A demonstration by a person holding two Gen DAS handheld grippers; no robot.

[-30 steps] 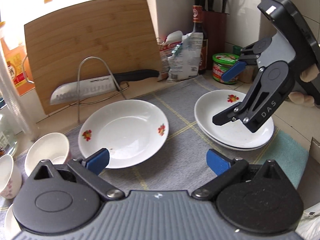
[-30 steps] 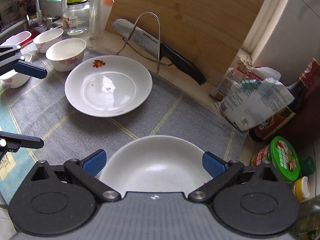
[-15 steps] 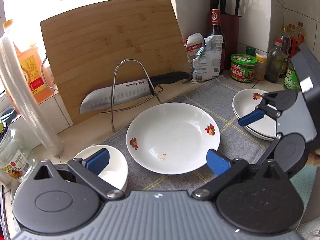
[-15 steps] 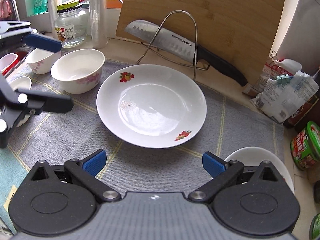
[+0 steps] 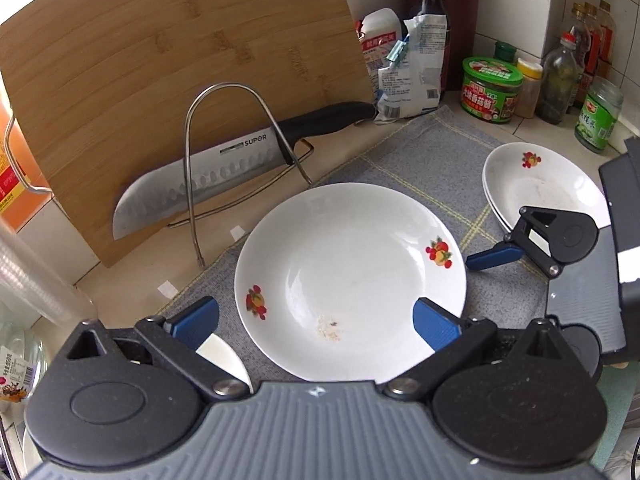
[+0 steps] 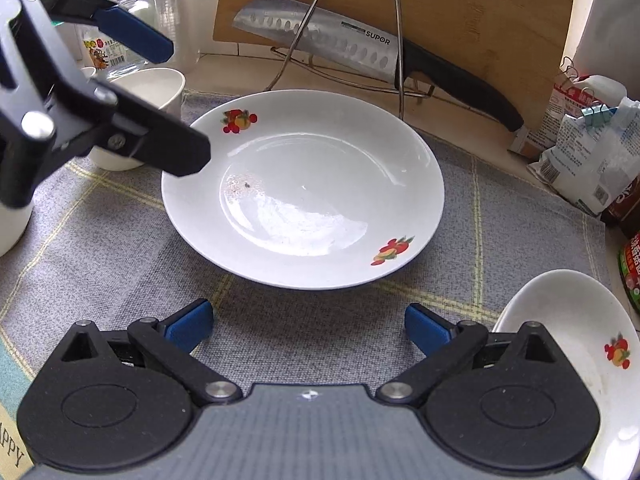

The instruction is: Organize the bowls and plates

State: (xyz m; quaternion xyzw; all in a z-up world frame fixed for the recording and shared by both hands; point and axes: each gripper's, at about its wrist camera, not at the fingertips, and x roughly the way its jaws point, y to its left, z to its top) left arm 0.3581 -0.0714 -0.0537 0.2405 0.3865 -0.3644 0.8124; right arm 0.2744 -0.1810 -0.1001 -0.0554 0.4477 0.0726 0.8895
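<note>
1. your left gripper [image 5: 315, 322] has its jaws spread wide and holds nothing; the near rim of the white plate [image 5: 352, 272] sits between its blue fingertips [image 5: 434, 322], though you cannot tell whether either pad touches the rim.
2. your right gripper [image 6: 307, 324] is also wide open and empty; the same plate [image 6: 304, 196] lies just ahead of its jaws, its near edge apart from both pads, with bare grey mat [image 6: 120, 248] between them.
3. to the right of the right jaws, a stack of plates [image 6: 576, 344] sits at the mat's edge, close beside the right-hand finger.
4. left of the left jaws, a white bowl [image 5: 224, 356] shows partly under the left-hand finger; in the right view a bowl [image 6: 148, 92] stands just beyond the plate's far-left rim.
5. beyond the plate's far edge stand a wire rack [image 6: 360, 32] holding a knife [image 6: 320, 48] and a cutting board [image 5: 160, 60].
6. open mat lies between the plate and the stack.
</note>
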